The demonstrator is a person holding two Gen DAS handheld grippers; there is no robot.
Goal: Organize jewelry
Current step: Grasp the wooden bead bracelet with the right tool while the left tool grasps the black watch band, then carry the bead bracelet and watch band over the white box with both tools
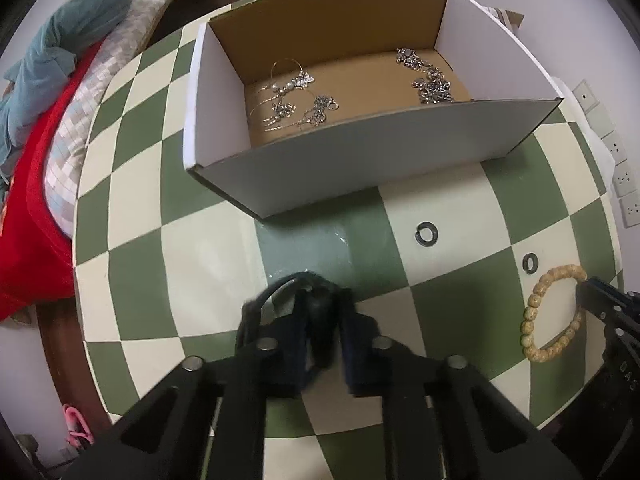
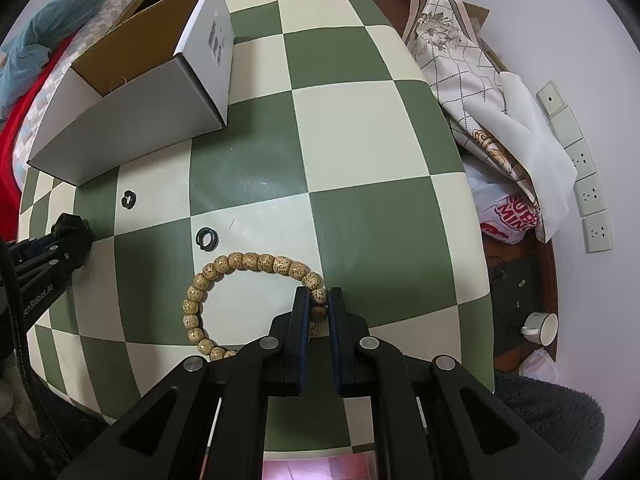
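My right tool (image 2: 319, 300) sits low over the tabletop (image 2: 360, 128), fingers angled forward and down, closed on the beaded bracelet (image 2: 248, 262). One bead of the tan speckled strand is pinched between the fingers; the rest of the loop lies flat on a cream square, curving off to the left. From the left wrist view the same bracelet (image 1: 554, 312) shows with the right tool (image 1: 588, 296) touching its far side.

My left tool (image 1: 320, 320) is held above the tabletop near its front edge, pointing toward the box. Fingers are drawn close around a dark, blurred object (image 1: 316, 312) with a thin dark loop arcing out to the left. I cannot tell what it is. In the right wrist view the left tool (image 2: 74, 236) reaches in from the left edge, its tip wrapped around that dark bundle.

Just beyond the bracelet, two small dark rings lie apart on the checkered surface: one nearer (image 2: 207, 238), one farther left (image 2: 128, 199), close to the box's front wall.

Farther on stands the open white cardboard box (image 1: 360, 152), brown inside. On its floor: a cluster of silver hoop earrings and dangles (image 1: 292, 100) on the left, a heap of silver chain (image 1: 430, 78) on the right, well apart.

Behind the tabletop, left: a bed with red and blue cloth (image 1: 36, 160).
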